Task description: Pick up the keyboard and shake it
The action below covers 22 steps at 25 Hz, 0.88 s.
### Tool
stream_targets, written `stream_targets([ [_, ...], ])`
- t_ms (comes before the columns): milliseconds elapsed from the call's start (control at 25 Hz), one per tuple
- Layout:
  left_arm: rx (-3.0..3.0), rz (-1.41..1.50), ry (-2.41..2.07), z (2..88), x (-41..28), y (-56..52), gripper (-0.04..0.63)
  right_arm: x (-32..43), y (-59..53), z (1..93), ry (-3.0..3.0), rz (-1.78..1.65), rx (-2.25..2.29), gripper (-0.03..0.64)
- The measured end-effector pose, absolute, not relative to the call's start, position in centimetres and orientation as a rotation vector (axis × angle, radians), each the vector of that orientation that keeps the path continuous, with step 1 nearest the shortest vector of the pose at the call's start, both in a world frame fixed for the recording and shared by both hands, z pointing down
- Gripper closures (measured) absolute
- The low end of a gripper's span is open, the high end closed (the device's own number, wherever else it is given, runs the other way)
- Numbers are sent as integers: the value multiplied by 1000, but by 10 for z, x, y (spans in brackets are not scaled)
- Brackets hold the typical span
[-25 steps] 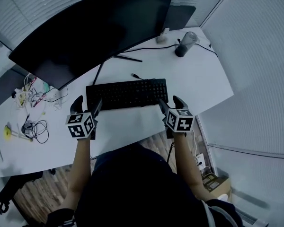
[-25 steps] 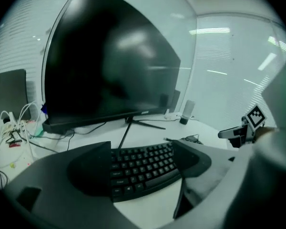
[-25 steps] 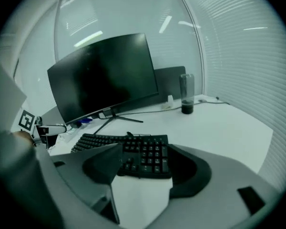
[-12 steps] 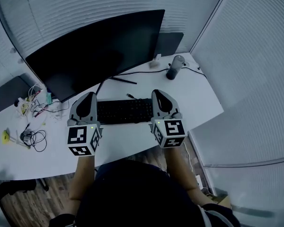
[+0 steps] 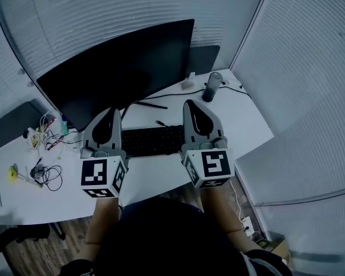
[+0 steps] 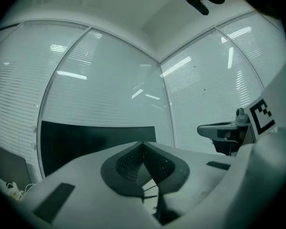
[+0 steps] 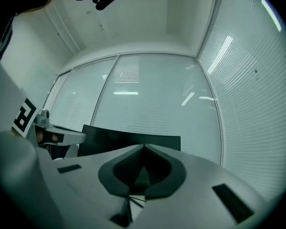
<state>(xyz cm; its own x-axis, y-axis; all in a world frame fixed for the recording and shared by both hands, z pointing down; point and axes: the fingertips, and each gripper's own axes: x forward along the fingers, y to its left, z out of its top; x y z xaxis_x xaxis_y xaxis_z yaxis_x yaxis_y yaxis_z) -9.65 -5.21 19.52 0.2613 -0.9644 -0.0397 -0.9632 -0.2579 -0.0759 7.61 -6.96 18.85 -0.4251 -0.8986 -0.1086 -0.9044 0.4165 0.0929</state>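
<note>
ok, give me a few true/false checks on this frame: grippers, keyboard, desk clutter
1. The left gripper and right gripper both have their jaws shut. True.
2. The left gripper is clamped on the keyboard. False: nothing is between its jaws, and the keyboard lies on the desk.
3. The monitor screen is dark. True.
4. The dark cylinder stands at the desk's left end. False: it stands at the far right.
5. Loose cables lie at the desk's left. True.

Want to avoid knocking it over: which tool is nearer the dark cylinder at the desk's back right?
Right. The right tool is just left of the cylinder and slightly in front; the left tool is much farther left, past the keyboard.
</note>
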Motion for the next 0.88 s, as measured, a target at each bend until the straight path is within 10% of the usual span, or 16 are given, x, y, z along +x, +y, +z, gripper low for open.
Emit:
stream_targets([
  [880,-2518,18,1804,206,-127,-56,572,60,-66,194,2578,176,-1766,591],
])
